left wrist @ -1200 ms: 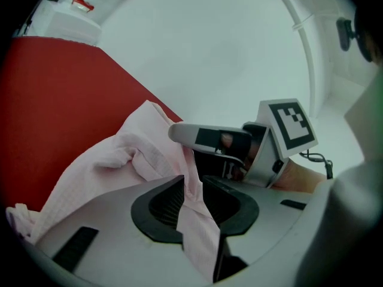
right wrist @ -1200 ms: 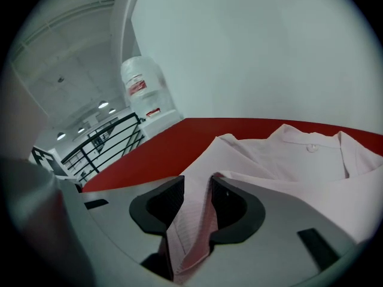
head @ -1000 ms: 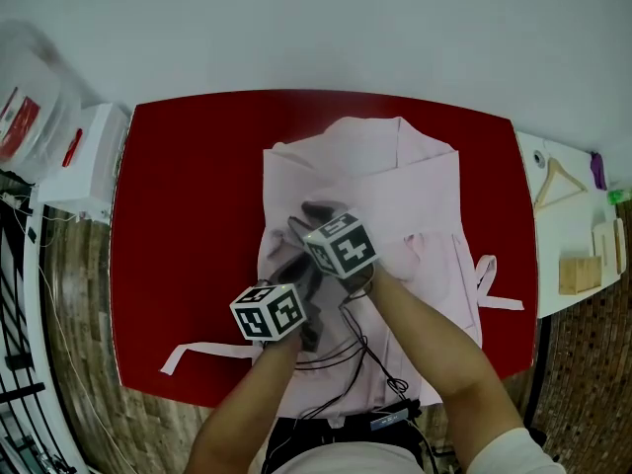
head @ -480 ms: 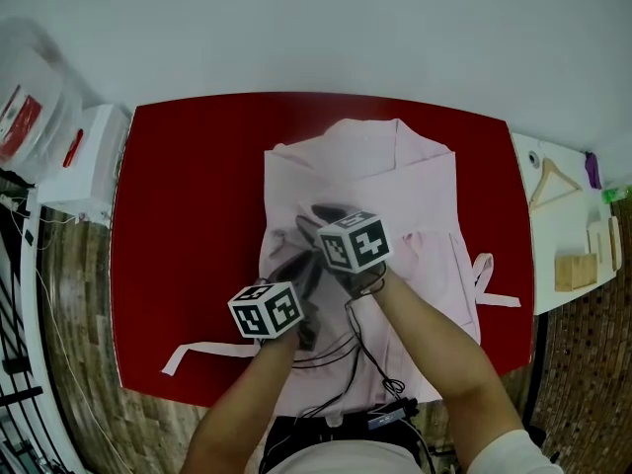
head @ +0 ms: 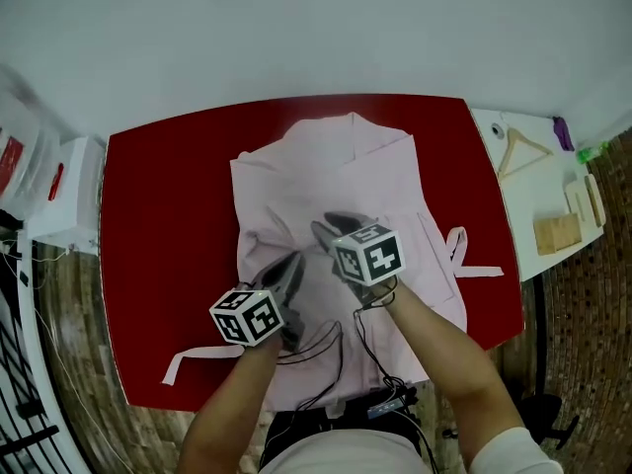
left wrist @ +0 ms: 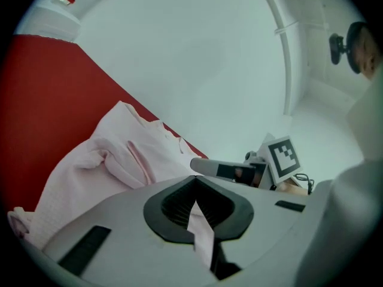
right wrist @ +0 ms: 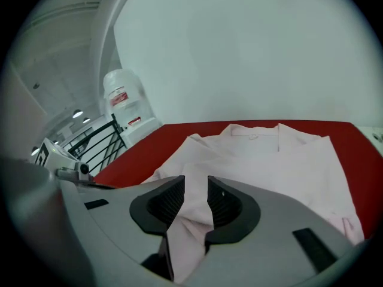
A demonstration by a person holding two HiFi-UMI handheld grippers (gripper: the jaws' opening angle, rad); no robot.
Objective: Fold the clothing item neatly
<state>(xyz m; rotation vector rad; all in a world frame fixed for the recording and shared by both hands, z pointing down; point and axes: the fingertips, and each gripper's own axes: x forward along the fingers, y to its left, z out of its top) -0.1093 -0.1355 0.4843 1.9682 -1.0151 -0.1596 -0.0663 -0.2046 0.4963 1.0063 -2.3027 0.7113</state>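
A pale pink robe [head: 380, 171] lies spread on the red table [head: 168, 196], collar at the far side. Its belt ends trail at the near left [head: 202, 354] and at the right [head: 476, 270]. My left gripper [head: 287, 268] is over the robe's near left part, jaws shut on a thin fold of pink cloth [left wrist: 200, 229]. My right gripper [head: 331, 227] is over the robe's middle, jaws closed on a thicker bunch of the same cloth [right wrist: 194, 211]. In the left gripper view, the right gripper's marker cube [left wrist: 281, 155] shows beyond my left gripper [left wrist: 195, 187].
A white box [head: 64, 191] and a plastic bag [head: 15, 136] stand left of the table. A white side table [head: 538, 191] at the right holds a wooden hanger [head: 523, 151] and wood blocks [head: 558, 233]. Black cables [head: 326, 344] hang at the near edge.
The left gripper's jaws have shut on a fold of cloth and it has lifted slightly. The right gripper has moved to the right across the robe with cloth between its jaws.
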